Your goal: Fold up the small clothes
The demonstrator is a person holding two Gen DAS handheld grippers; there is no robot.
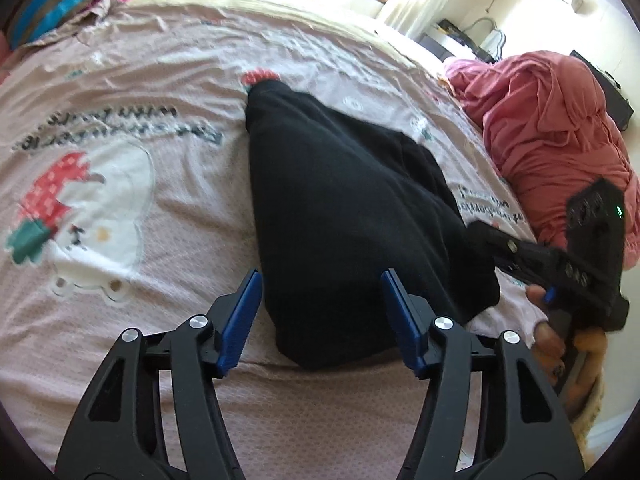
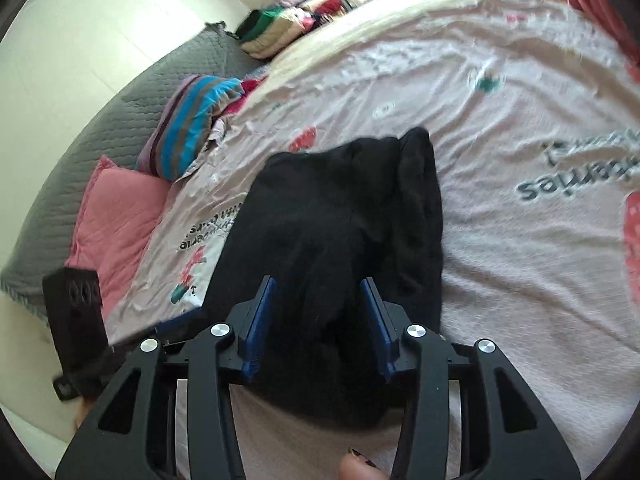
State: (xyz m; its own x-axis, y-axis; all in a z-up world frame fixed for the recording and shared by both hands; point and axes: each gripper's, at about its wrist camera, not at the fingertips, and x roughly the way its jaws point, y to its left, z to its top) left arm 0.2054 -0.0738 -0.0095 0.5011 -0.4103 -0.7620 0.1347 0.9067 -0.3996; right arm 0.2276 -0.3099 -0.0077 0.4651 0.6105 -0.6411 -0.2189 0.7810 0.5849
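A black garment lies partly folded on the pink printed bedsheet. It also shows in the right wrist view. My left gripper is open, its blue pads on either side of the garment's near end, just above it. My right gripper is open too, over the garment's near part, holding nothing. The right gripper shows in the left wrist view at the garment's right edge, with the hand behind it.
A pile of red-pink clothes lies at the bed's right side. A striped blue and brown garment and a pink pillow lie near the grey quilt. Folded clothes are stacked far back.
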